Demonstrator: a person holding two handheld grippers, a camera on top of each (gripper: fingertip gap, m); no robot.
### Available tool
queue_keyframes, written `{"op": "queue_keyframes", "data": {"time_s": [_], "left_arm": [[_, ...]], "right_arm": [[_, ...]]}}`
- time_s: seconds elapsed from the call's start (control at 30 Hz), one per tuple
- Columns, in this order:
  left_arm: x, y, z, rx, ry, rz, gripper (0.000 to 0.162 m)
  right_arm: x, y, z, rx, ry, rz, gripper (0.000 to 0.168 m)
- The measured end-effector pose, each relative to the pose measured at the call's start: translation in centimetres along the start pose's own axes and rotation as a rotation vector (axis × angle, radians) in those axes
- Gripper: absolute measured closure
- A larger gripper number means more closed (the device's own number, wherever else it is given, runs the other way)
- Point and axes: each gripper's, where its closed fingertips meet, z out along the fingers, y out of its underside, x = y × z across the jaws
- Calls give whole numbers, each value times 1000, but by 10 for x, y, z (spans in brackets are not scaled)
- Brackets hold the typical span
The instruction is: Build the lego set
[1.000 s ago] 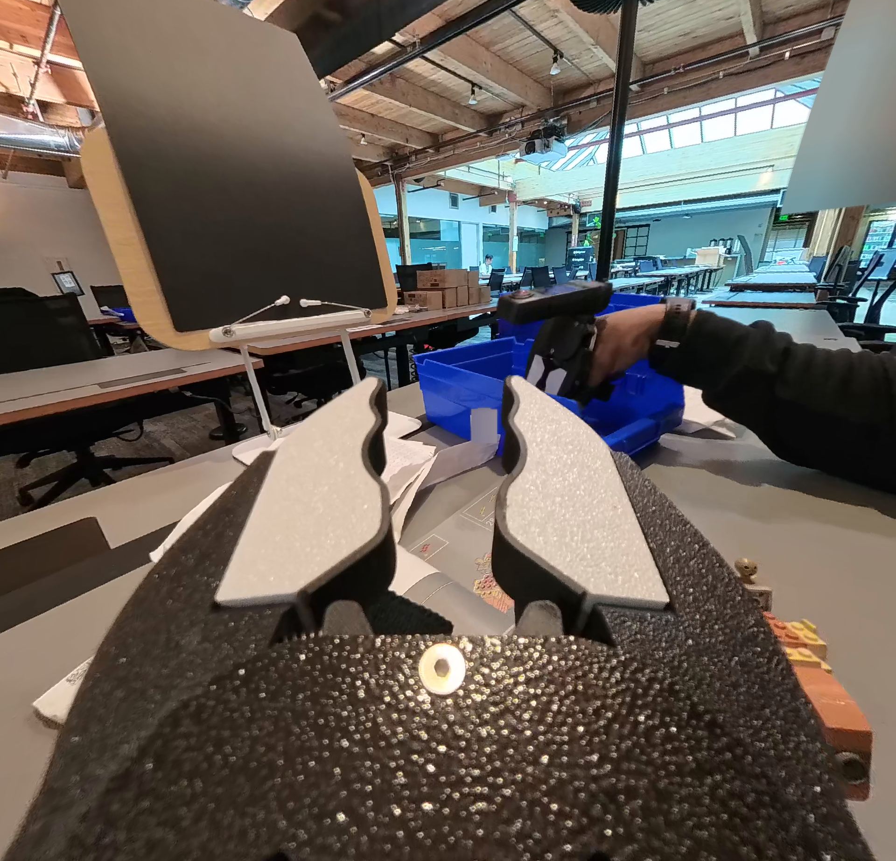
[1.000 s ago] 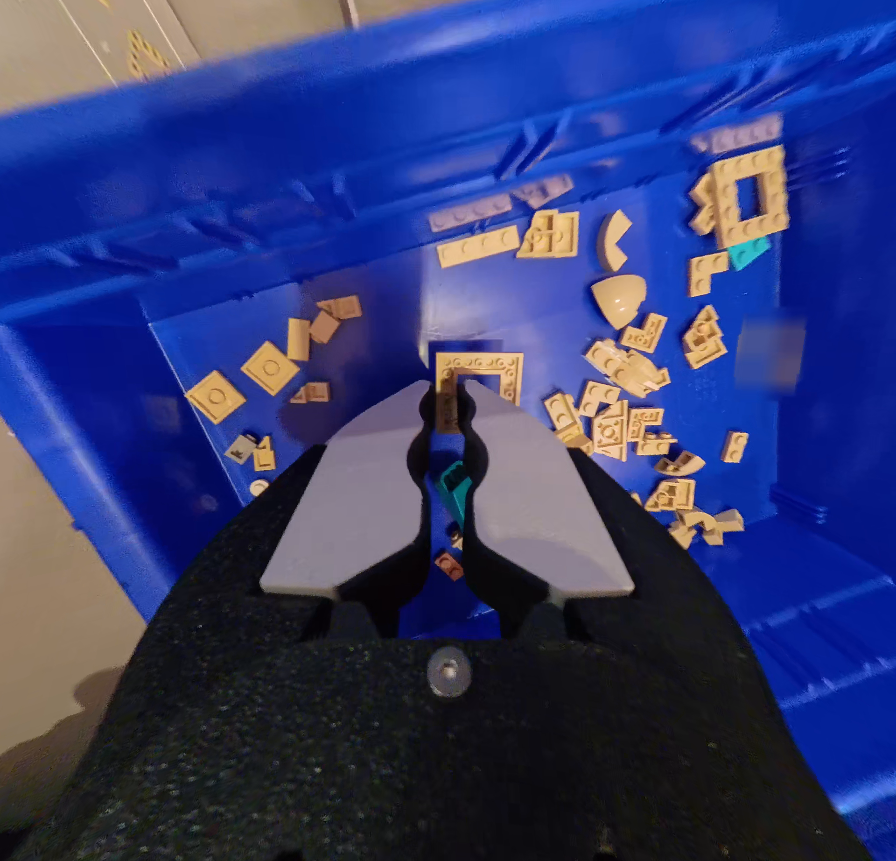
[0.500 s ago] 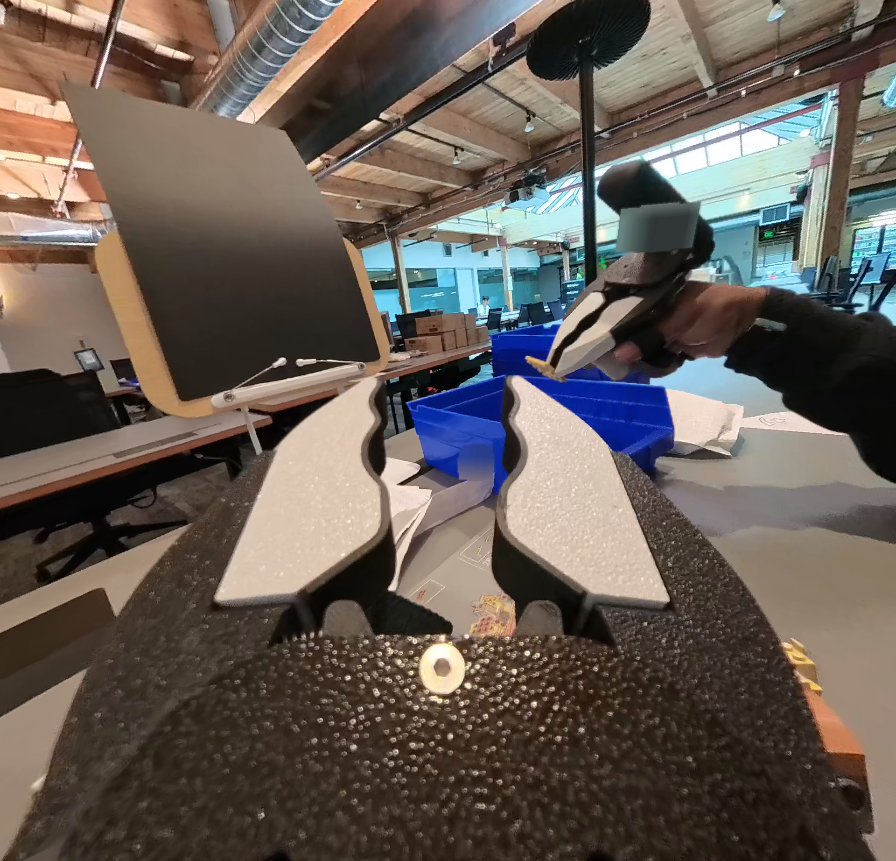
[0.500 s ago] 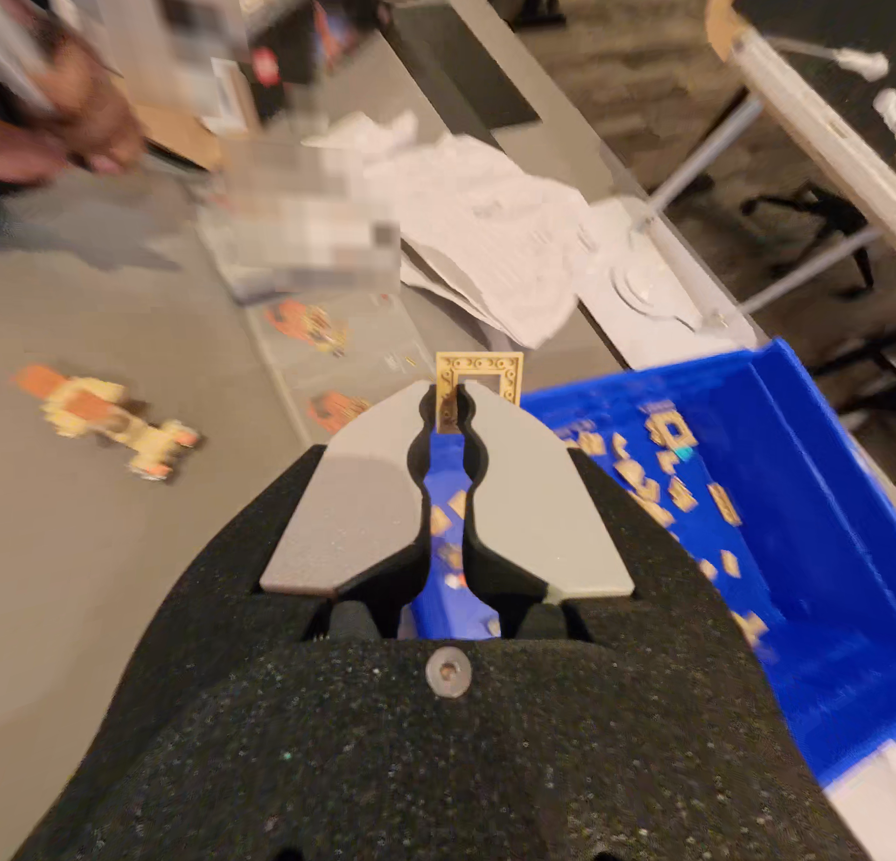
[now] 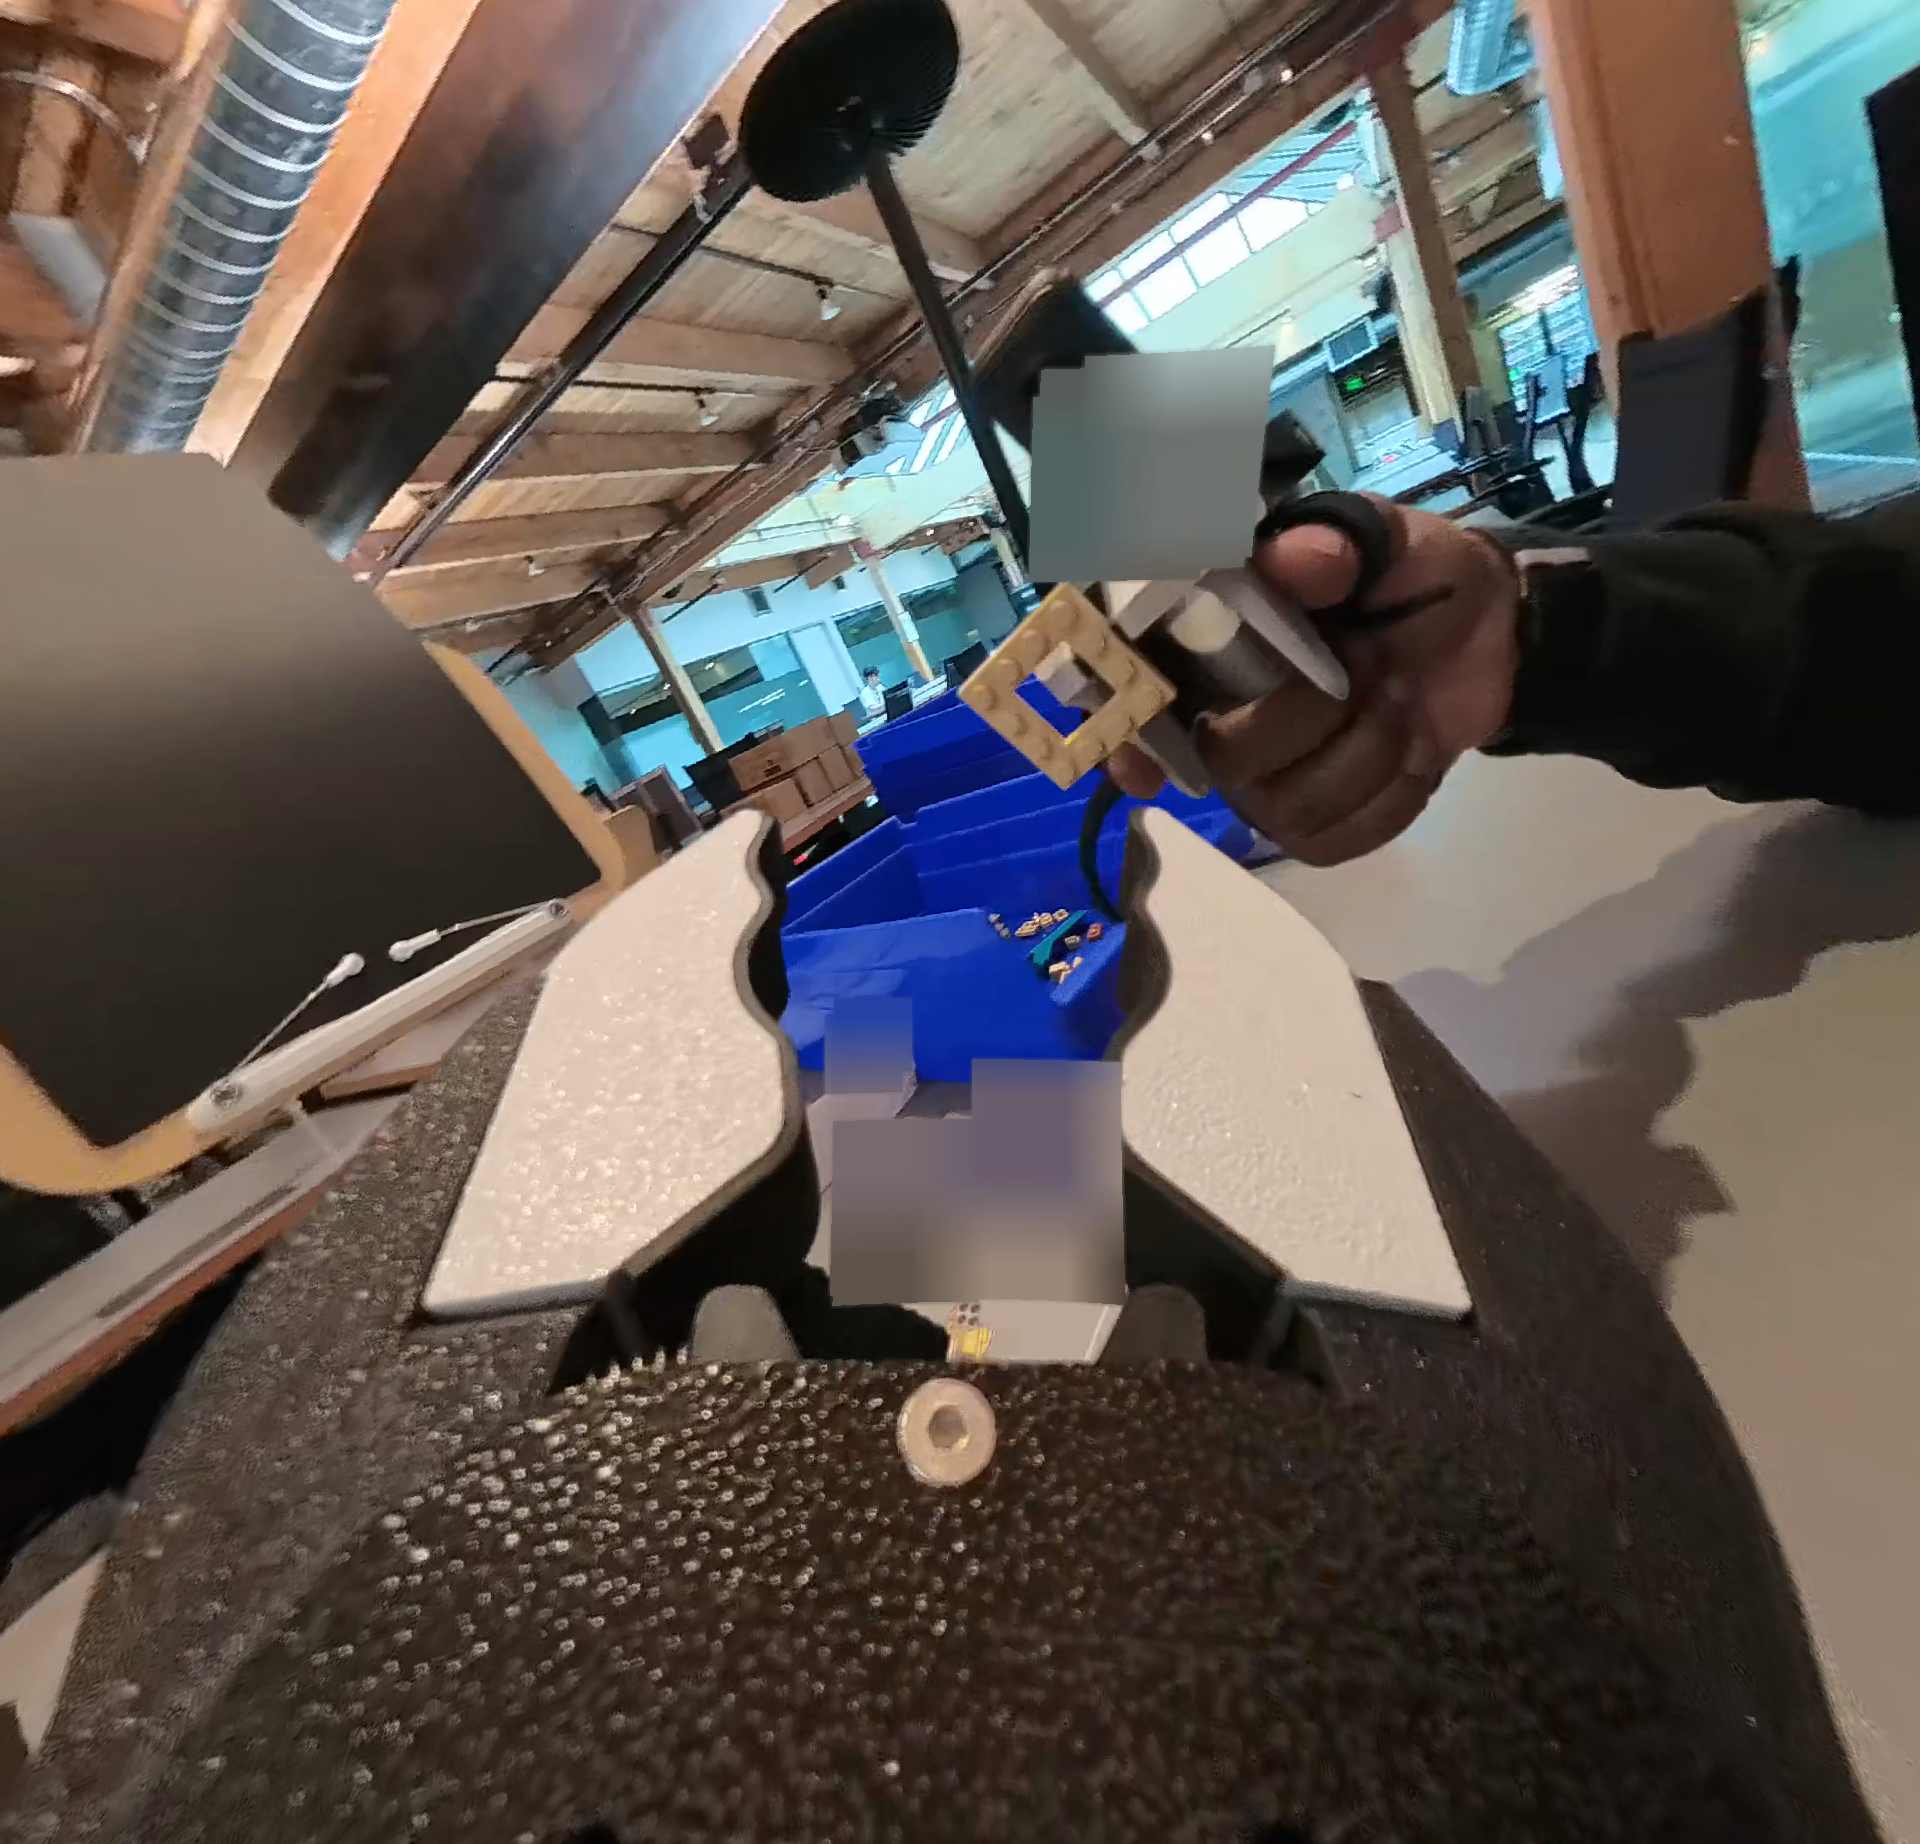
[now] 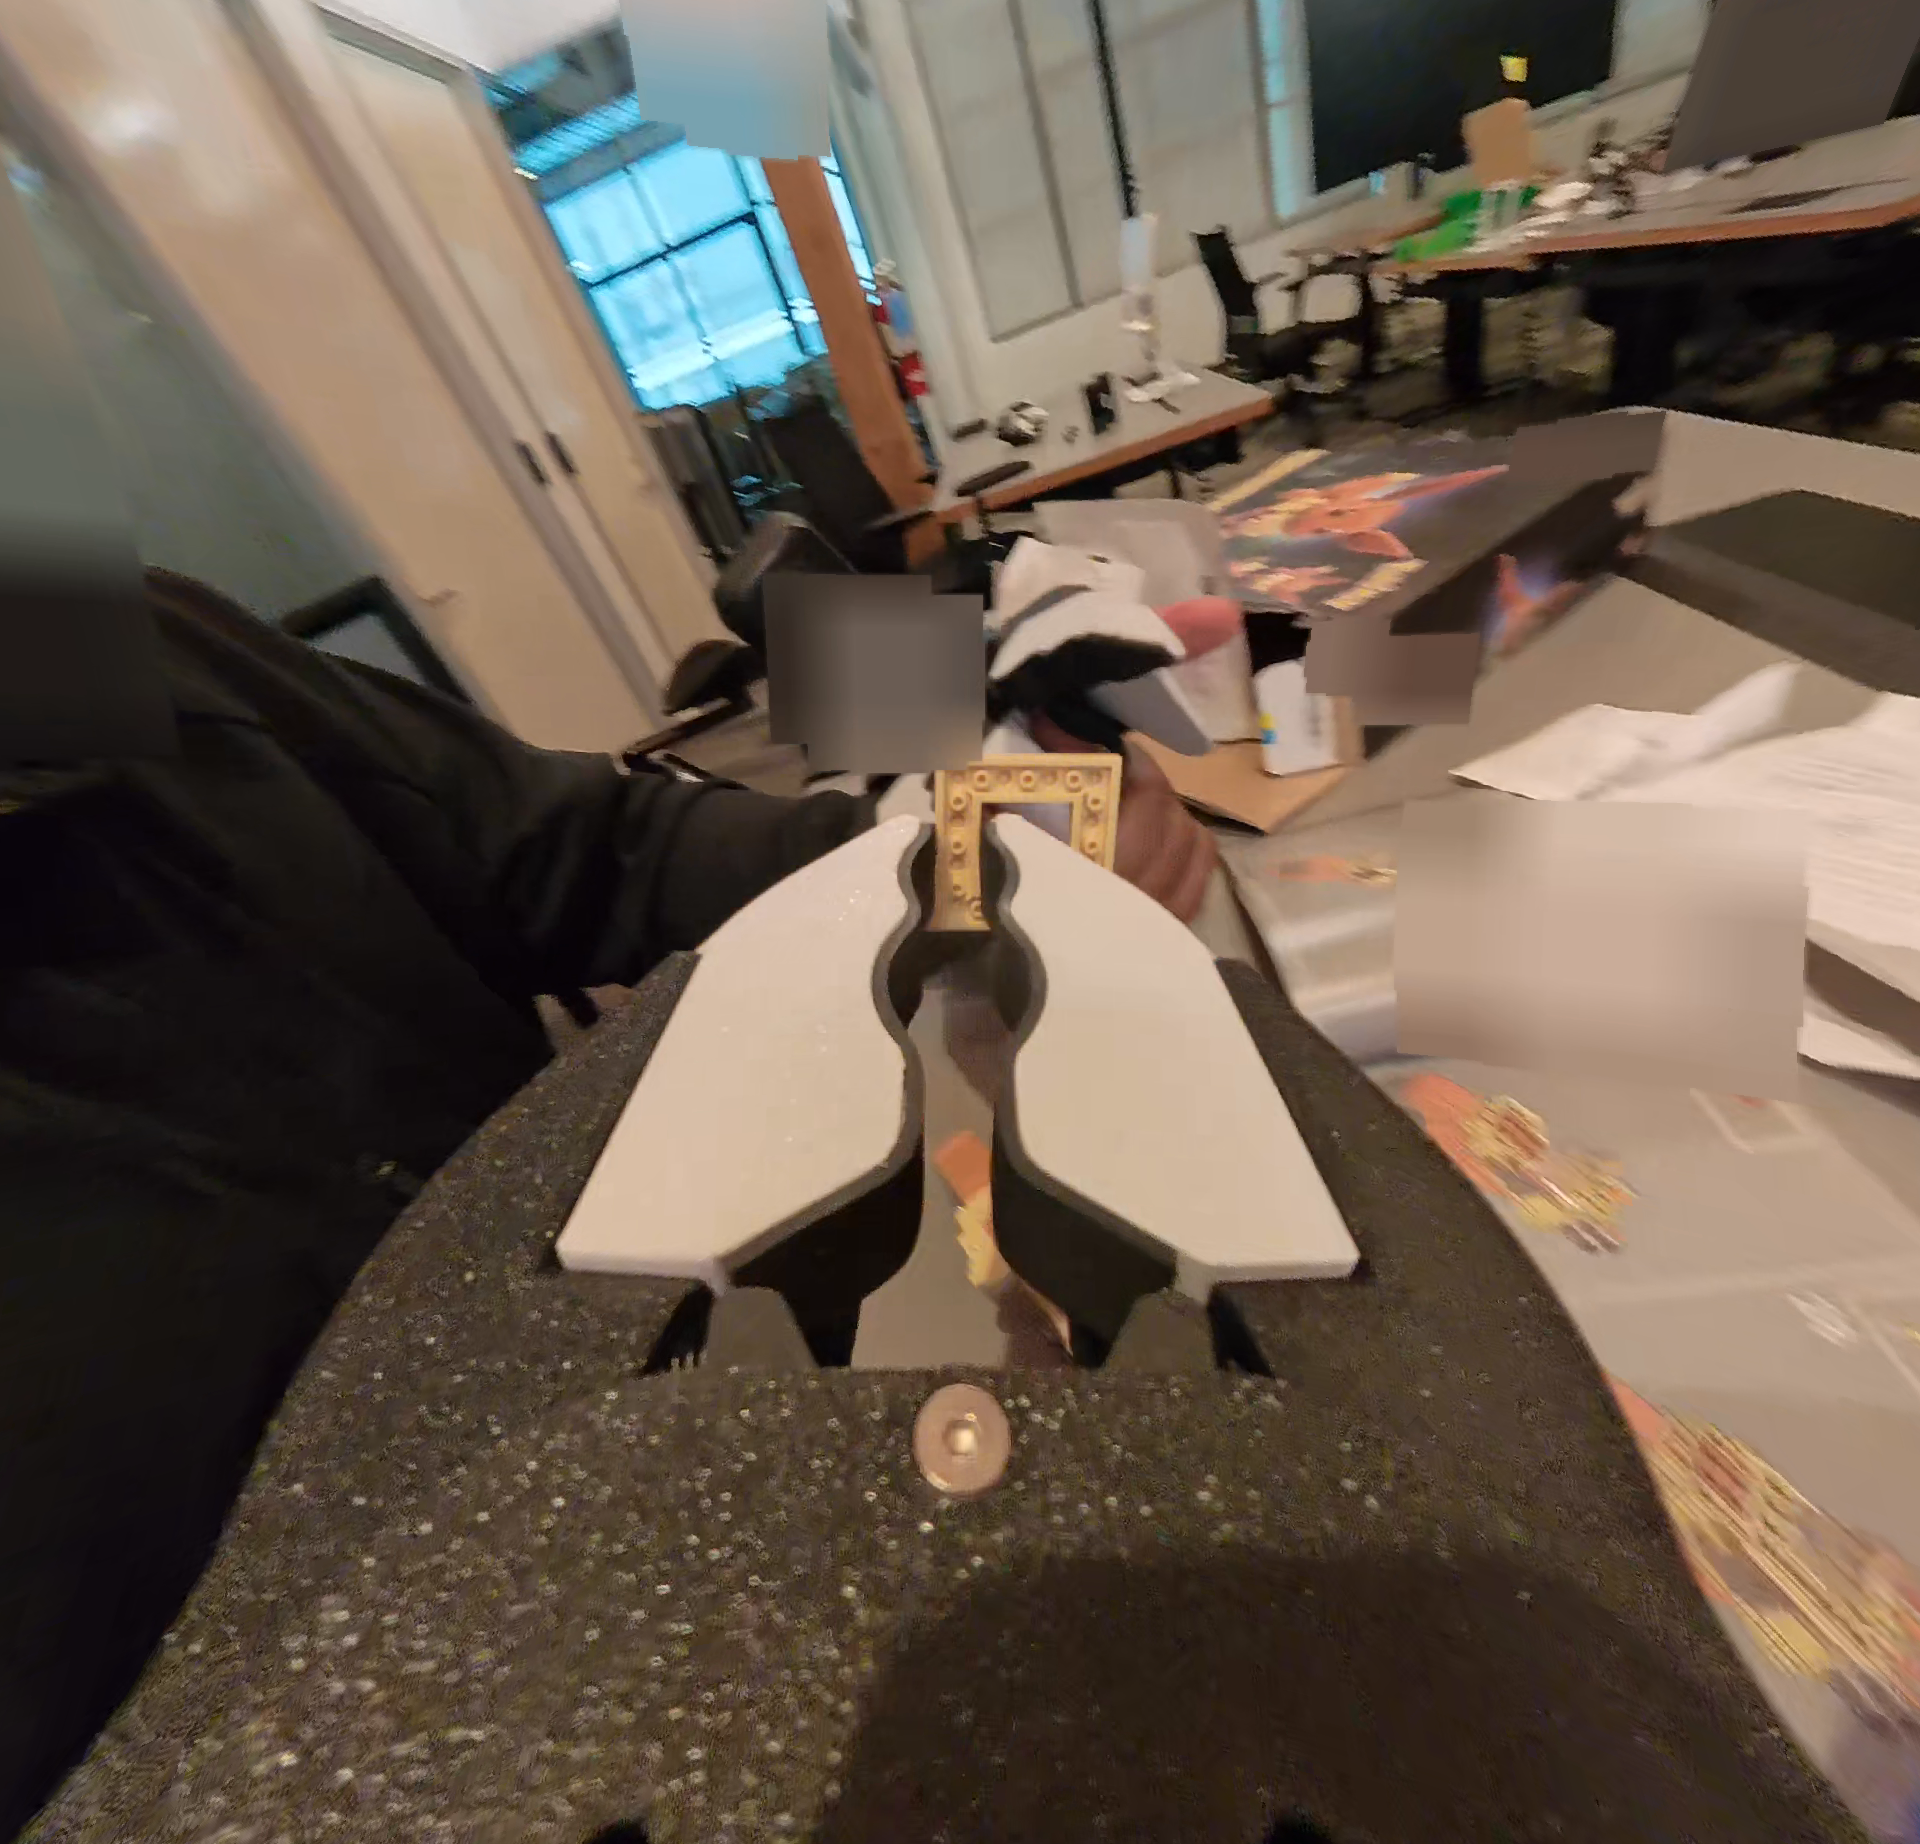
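The right tool [image 6: 958,859] is clamped on one side of a tan, square, studded plastic lego frame plate with an open middle [image 6: 1029,786], holding it in the air above the grey tabletop [image 5: 1714,1015]. The left tool [image 5: 951,864] is spread open and empty, pointing toward a blue plastic bin [image 5: 935,973] holding small loose pieces.

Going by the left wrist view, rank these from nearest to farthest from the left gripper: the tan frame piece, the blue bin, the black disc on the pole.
1. Blue bin: just beyond the open left gripper, low, seen between its fingers.
2. Tan frame piece: above and slightly right, pinched by the right gripper.
3. Black disc on the pole: high up, well behind the rest.
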Motion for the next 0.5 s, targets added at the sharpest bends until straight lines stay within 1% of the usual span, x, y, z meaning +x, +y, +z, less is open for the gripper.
{"op": "queue_keyframes", "data": {"time_s": [0.13, 0.27, 0.4, 0.5], "left_arm": [[5, -17, -3, 66, 39, -3, 98], [11, -34, -8, 128, 102, -19, 96], [20, -47, -13, 179, 182, -34, 94], [27, -50, -14, 186, 214, -5, 95]], "right_arm": [[-12, 1, 9, 26, -108, 36, 161], [-16, 7, 19, 15, -163, 80, 161], [-24, 11, 27, 23, -249, 135, 161], [-29, 12, 29, 35, -298, 149, 161]]}}
